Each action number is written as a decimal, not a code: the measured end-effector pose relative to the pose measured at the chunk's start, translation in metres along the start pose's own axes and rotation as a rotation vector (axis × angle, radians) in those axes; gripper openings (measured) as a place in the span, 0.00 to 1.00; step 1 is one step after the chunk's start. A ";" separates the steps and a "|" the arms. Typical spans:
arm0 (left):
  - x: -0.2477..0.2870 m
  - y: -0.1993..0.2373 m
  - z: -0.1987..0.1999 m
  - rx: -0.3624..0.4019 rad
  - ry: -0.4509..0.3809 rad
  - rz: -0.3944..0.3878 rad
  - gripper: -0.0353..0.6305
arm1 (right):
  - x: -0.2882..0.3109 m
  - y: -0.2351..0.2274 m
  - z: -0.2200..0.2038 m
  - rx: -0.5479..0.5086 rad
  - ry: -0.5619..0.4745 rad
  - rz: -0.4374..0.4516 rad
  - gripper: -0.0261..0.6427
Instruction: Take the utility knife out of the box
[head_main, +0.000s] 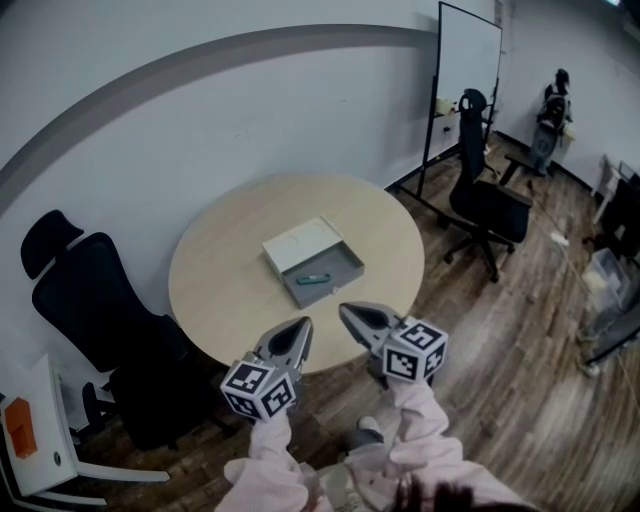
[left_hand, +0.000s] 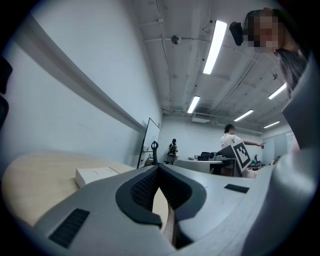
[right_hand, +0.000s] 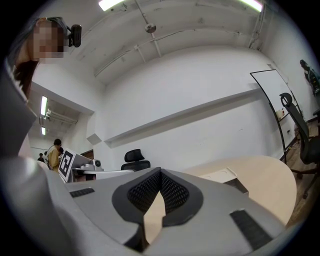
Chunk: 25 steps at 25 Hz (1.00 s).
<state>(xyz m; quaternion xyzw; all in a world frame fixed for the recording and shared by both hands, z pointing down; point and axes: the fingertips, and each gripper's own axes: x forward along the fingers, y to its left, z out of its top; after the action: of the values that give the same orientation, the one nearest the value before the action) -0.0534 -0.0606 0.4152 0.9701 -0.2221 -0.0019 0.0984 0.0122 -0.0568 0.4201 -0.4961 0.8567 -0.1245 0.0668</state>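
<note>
An open grey box (head_main: 340, 268) lies on the round wooden table (head_main: 220, 270), its white lid (head_main: 301, 244) folded back toward the wall. Inside the box rests the utility knife (head_main: 312, 279), teal and dark. My left gripper (head_main: 303, 323) hovers at the table's near edge, left of the right one, shut and empty. My right gripper (head_main: 343, 311) is beside it, also shut with nothing held. Both point level toward the box, a short way in front of it. In the left gripper view the lid (left_hand: 97, 175) shows past the closed left gripper (left_hand: 159, 167); in the right gripper view the box (right_hand: 235, 184) lies beyond the closed right gripper (right_hand: 160, 172).
A black office chair (head_main: 95, 310) stands left of the table, another black chair (head_main: 485, 195) at the right by a whiteboard (head_main: 468, 60). A white cabinet with an orange item (head_main: 35, 430) is at the lower left. People stand in the far room.
</note>
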 end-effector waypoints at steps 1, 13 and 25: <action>0.002 0.001 -0.001 -0.002 0.002 0.001 0.06 | 0.001 -0.002 -0.001 0.003 0.002 0.000 0.03; 0.040 0.027 -0.012 -0.047 0.021 0.030 0.06 | 0.028 -0.039 -0.004 0.011 0.048 0.034 0.04; 0.086 0.062 -0.009 -0.065 0.019 0.066 0.06 | 0.063 -0.085 0.004 0.010 0.087 0.081 0.04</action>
<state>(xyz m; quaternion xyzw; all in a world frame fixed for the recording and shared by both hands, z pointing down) -0.0020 -0.1509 0.4389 0.9585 -0.2527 0.0031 0.1321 0.0528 -0.1528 0.4412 -0.4550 0.8774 -0.1473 0.0371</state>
